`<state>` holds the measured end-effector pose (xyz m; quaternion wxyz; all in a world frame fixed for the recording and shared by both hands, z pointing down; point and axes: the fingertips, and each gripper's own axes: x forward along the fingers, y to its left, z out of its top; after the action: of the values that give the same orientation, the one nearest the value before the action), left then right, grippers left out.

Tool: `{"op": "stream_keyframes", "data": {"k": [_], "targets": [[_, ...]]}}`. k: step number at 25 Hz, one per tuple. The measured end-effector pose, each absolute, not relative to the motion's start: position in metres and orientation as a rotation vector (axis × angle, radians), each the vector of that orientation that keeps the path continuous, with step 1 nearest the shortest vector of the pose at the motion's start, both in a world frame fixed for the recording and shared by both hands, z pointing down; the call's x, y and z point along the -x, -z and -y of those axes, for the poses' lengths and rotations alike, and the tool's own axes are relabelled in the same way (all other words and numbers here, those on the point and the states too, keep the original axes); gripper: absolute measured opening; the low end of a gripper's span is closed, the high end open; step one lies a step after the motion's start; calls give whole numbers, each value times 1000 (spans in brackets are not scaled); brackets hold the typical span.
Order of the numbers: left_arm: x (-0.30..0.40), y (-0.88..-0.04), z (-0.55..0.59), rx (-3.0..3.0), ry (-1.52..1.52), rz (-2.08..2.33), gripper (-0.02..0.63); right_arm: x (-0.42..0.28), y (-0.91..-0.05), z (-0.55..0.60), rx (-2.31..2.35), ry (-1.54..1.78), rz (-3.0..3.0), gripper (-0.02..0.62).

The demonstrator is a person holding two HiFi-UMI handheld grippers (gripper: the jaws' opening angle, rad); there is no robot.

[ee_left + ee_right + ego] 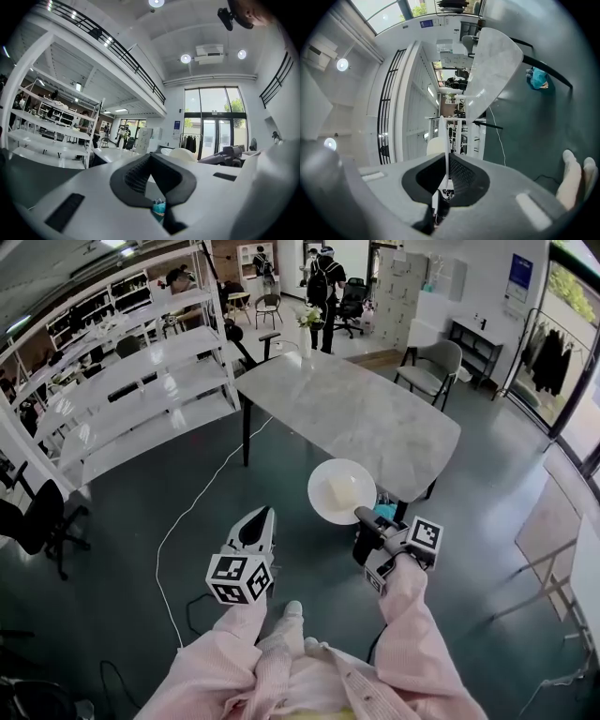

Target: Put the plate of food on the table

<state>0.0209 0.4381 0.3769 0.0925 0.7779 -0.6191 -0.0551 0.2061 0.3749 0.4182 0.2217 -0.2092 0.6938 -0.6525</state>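
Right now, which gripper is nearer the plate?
Right. The right gripper is shut on the plate at its near rim; the left gripper hangs apart, off to its left, empty.

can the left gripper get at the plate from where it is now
Probably yes. The left gripper, shut and empty, hangs just left of the plate with only open air between them. The right gripper clamps only the near rim, leaving its left side free. The left jaws must open first.

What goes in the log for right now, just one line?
right gripper: shut on plate rim | plate: in air, food on it, not yet on table | left gripper: shut, empty
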Motion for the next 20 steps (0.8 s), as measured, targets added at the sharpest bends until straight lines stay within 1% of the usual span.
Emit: {"op": "stream_keyframes", "data": {"k": [11, 20], "targets": [[-14, -385, -362, -2280, 144, 1858, -9, -195, -421, -293, 534, 1821, -1914, 17], [33, -392, -252, -2259, 156, 1826, -9, -145, -428, -190, 548, 1846, -1905, 17]]}}
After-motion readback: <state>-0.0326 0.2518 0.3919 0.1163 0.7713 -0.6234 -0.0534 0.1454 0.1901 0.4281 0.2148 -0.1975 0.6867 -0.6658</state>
